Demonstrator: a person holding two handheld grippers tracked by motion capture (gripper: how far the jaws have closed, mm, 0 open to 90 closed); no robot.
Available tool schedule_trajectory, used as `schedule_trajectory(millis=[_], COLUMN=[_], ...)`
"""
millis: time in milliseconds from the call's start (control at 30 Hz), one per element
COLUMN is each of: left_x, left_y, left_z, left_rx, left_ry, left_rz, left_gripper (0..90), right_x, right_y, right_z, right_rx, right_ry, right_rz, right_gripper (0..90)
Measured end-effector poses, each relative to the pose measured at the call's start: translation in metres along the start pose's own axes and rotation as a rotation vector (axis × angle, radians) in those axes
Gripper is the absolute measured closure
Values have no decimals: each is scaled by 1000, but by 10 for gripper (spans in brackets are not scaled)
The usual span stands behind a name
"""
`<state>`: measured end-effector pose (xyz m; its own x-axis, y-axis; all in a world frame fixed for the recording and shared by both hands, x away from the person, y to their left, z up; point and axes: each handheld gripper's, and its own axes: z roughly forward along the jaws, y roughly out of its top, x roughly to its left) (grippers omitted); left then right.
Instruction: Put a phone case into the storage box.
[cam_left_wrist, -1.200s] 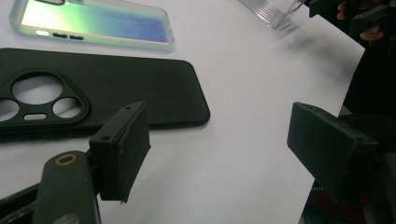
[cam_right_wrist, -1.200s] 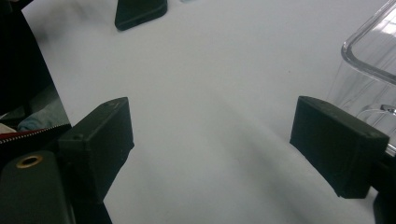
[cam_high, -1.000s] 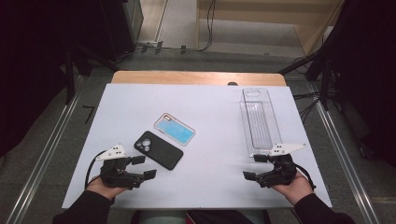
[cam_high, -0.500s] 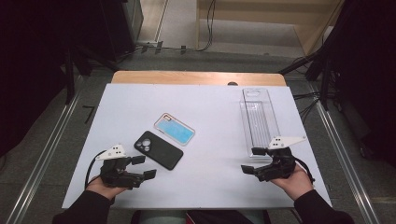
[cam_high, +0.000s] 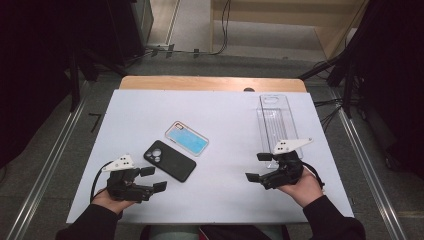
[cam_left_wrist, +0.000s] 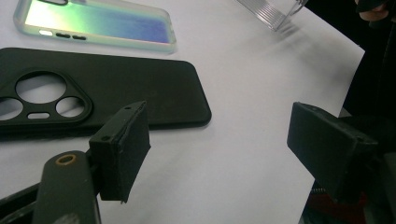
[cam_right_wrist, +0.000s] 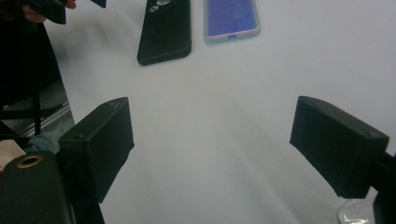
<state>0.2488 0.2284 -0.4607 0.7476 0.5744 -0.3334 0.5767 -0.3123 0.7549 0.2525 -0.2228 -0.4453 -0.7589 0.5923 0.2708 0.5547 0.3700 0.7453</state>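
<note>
A black phone case (cam_high: 170, 161) lies camera holes up at the table's middle left. A see-through case with a blue-green sheen (cam_high: 187, 138) lies just beyond it. My left gripper (cam_high: 152, 178) rests near the front left edge, open, its jaws pointing right at the black case (cam_left_wrist: 116, 93) with nothing between them (cam_left_wrist: 224, 144). My right gripper (cam_high: 257, 166) hovers at the front right, open and pointing left across bare table (cam_right_wrist: 210, 140). The black case (cam_right_wrist: 164, 30) and the tinted case (cam_right_wrist: 231, 16) lie far ahead of it.
A long clear plastic tray (cam_high: 276, 122) lies lengthwise at the right, its near end just behind my right gripper. The white table top (cam_high: 225, 110) ends at a wooden strip at the back. Dark stands and cables surround the table.
My right gripper has lifted a little and shifted left, away from the near end of the clear tray. The left gripper, the cases and the tray have kept still.
</note>
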Motion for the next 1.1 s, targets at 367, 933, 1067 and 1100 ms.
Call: schedule_trajectory(millis=[367, 933, 1067, 1100], left_x=[0, 1, 1, 1], left_y=[0, -1, -1, -1], left_z=[1, 1, 1, 1], left_rx=[1, 1, -4, -5], left_ry=[12, 13, 12, 11], left_rz=[13, 12, 11, 12], left_gripper=[214, 214, 214, 214], right_x=[2, -1, -2, -2], right_y=[16, 38, 42, 43], right_z=[15, 41, 47, 49], right_rx=[-7, -9, -5, -6], right_ry=[-8, -27, -26, -24], right_rz=[-9, 4, 0, -2], right_gripper=[115, 115, 115, 115])
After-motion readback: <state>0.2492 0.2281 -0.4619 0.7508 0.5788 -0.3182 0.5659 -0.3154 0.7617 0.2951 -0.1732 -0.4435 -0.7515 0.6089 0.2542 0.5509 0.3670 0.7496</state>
